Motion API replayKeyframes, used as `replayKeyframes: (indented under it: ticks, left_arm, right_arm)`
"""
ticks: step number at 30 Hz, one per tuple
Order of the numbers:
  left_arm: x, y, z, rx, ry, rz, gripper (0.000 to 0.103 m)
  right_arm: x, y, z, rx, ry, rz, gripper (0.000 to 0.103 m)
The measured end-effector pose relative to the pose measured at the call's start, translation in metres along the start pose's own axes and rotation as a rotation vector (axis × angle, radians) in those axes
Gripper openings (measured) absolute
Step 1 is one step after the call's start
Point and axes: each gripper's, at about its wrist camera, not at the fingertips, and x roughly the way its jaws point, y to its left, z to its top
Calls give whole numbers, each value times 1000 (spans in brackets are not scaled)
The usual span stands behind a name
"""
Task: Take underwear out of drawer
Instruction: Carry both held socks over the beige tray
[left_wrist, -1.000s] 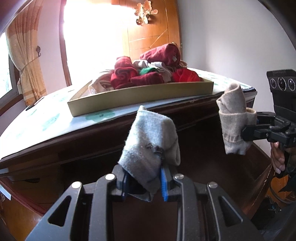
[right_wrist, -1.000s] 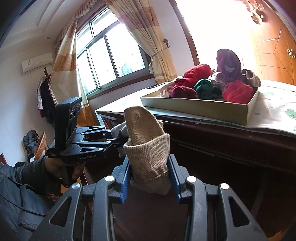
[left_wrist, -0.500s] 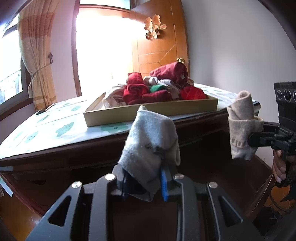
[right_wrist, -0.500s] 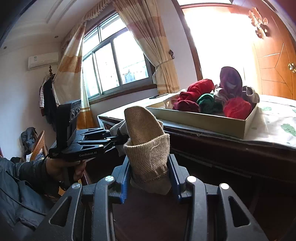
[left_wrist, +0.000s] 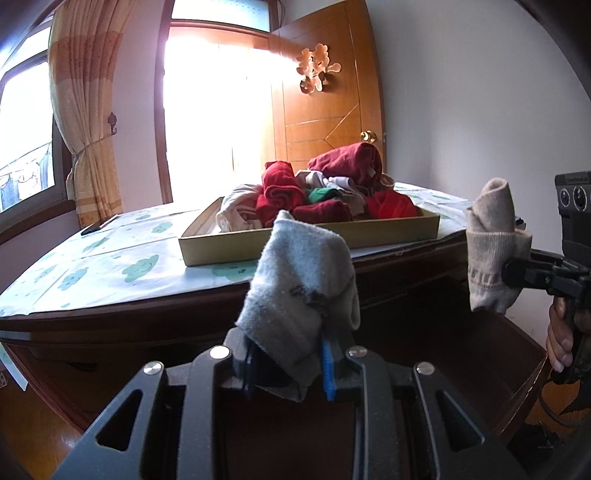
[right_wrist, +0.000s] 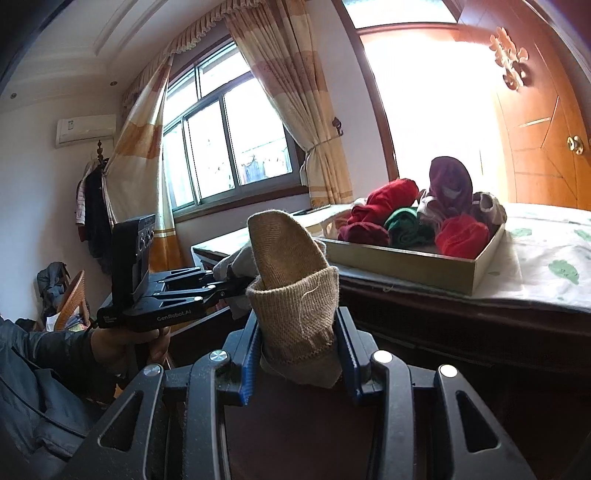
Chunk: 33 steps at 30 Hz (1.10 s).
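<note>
Your left gripper (left_wrist: 288, 360) has its jaws clamped on a grey sock roll (left_wrist: 301, 295), your right gripper (right_wrist: 301, 354) on a beige one (right_wrist: 295, 291), both before the tabletop (left_wrist: 110, 266) bearing the cardboard tray (left_wrist: 310, 240) of rolled garments (left_wrist: 321, 192).

From my left hand-held gripper (left_wrist: 288, 363), one rolled sock (left_wrist: 301, 291) stands up between the jaws; my right hand-held gripper (left_wrist: 508, 275) holds another rolled sock (left_wrist: 493, 243) off to the right. Beyond both, a tray (left_wrist: 310, 240) sits on the surface (left_wrist: 110, 266), with bundled clothes (left_wrist: 325, 192) piled inside. Behind it stands a door (left_wrist: 328, 110).
</note>
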Motion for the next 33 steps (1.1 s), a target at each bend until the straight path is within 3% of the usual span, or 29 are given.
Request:
replayKeyframes:
  ticks: [17,33]
  left_arm:
    - [-8,-4,18,19,-47,27,25]
    - [-8,-4,42,33,-56,14,25]
  right_arm:
    - [-3,-1,6,12,-42,-14,40]
    - [1,6,34,-8,-46,-15,40]
